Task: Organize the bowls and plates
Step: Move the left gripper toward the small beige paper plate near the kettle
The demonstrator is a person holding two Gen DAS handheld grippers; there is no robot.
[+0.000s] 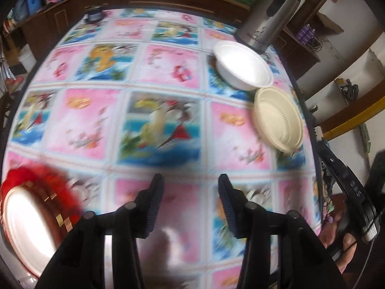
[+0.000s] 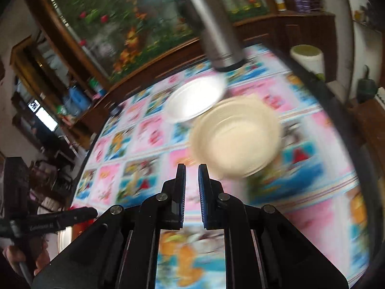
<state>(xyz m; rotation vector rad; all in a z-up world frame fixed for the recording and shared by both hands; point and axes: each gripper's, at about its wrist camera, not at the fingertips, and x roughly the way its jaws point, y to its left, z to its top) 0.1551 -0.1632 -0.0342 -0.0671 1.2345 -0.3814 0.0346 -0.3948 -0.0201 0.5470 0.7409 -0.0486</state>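
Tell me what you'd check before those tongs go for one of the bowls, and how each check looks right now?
1. Left tongs open and empty: ok.
2. Right tongs wide enough for a rim: not ok, the gap is narrow.
3. Cream bowl upright on the table, just ahead of the right tongs: ok.
4. White bowl free to lift: cannot tell; it sits close to the cream bowl and the steel flask.
5. Red-rimmed plate clear of the left tongs: ok.
6. Picture sharpness: not ok, blurred.
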